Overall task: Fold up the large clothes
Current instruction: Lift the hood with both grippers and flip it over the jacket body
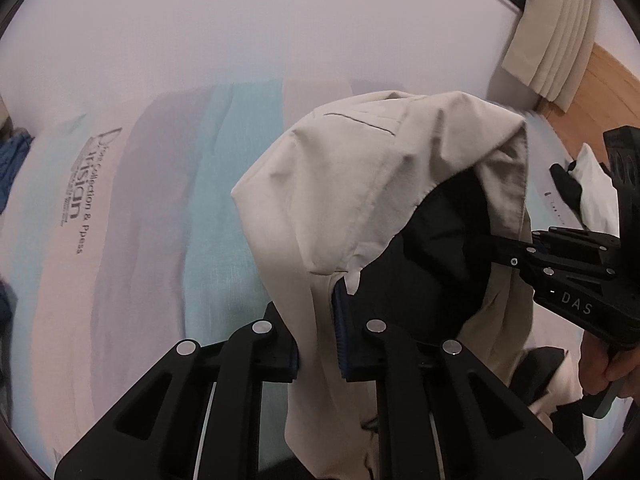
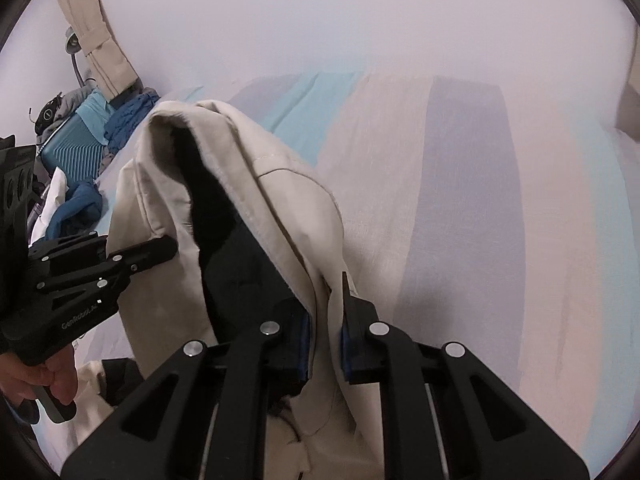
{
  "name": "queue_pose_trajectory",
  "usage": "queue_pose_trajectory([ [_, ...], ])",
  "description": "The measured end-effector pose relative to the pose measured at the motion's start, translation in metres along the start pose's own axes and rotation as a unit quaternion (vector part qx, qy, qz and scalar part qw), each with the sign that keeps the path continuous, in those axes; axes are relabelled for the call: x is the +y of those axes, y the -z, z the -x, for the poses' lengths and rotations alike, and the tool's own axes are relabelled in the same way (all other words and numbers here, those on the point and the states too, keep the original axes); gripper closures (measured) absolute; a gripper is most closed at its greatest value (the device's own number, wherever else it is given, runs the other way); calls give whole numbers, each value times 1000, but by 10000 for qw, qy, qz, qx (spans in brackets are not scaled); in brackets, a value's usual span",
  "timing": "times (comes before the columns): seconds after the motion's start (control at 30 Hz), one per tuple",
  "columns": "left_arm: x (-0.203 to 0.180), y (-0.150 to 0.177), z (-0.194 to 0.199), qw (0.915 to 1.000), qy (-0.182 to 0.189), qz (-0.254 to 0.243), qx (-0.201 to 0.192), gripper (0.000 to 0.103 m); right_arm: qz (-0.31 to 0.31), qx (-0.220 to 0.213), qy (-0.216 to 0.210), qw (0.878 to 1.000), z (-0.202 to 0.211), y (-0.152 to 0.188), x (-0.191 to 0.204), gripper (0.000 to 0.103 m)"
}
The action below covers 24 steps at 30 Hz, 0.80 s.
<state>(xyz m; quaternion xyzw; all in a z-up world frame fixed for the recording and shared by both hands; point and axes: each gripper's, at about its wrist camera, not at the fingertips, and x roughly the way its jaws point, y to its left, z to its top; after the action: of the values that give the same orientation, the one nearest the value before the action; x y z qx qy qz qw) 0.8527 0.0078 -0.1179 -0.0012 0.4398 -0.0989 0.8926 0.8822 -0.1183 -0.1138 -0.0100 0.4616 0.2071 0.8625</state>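
A large beige garment [image 1: 360, 180] with a dark lining hangs lifted above the striped bed sheet [image 1: 140, 200]. My left gripper [image 1: 316, 320] is shut on one edge of its opening, cloth pinched between the blue pads. My right gripper [image 1: 494, 242] bites the opposite edge, its tips buried in the fabric. In the right wrist view the same garment [image 2: 280, 200] drapes over my right gripper [image 2: 324, 320], shut on a beige fold. My left gripper [image 2: 172, 246] reaches in from the left, a hand [image 2: 52, 376] on its handle. The garment's lower part falls out of sight.
The sheet [image 2: 460, 200] has pastel blue, pink and lilac stripes and printed lettering [image 1: 78, 196]. A beige curtain [image 1: 556, 32] and wooden floor [image 1: 600, 92] lie at the right. A teal suitcase [image 2: 76, 148], blue clothes [image 2: 128, 116] and a lamp [image 2: 72, 44] crowd the left.
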Motion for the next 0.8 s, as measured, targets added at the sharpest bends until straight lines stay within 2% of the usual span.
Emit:
queue_pose_trajectory([
  [0.4,-24,32,59,9998,-106,-116,-126,92,94,-51,123,9999,67,39,25,93],
  [0.6,-39,57,82,9995,-205,-175,-159,92,259,-47,247,9993,90,66,36,93],
  [0.8,-51,89,103,9989,-373,-61,-260,92,160,-46,273,9995,108,97,40,93],
])
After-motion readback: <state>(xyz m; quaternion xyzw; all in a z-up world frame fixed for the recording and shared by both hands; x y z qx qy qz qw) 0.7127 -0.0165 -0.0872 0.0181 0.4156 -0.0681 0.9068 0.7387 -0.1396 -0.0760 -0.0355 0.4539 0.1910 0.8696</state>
